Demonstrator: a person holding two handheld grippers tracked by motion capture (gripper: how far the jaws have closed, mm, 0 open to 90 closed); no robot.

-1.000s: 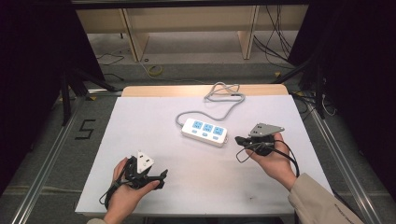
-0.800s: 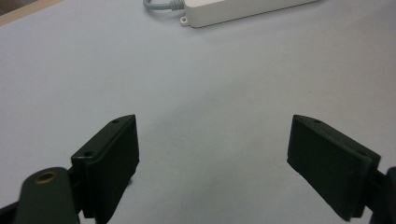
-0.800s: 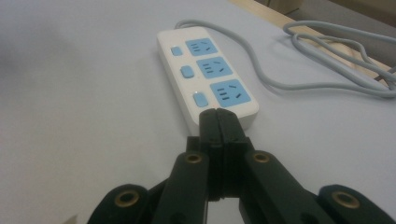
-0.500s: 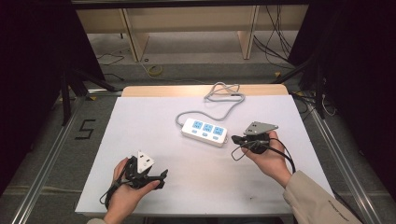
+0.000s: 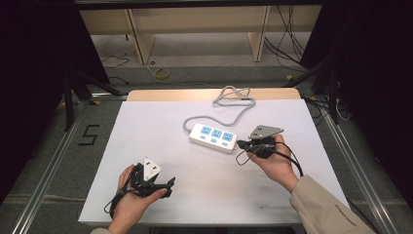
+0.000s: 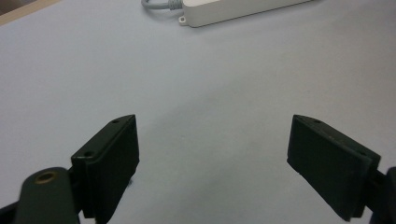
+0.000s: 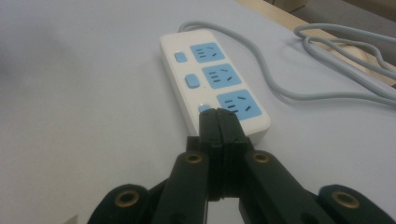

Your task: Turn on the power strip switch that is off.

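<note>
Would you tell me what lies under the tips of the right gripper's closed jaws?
The right gripper, jaws shut, sits over the near end of the white power strip, by its nearest blue switch. The tips cover part of that switch, so contact cannot be judged.

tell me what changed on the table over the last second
The right gripper slid a little left toward the power strip; its shut jaws now sit at the strip's near end, tips over the nearest blue switch. Whether they touch it is hard to tell. Nothing was gripped or let go. The left gripper stayed put with jaws open, and the strip and its grey cable did not shift.
</note>
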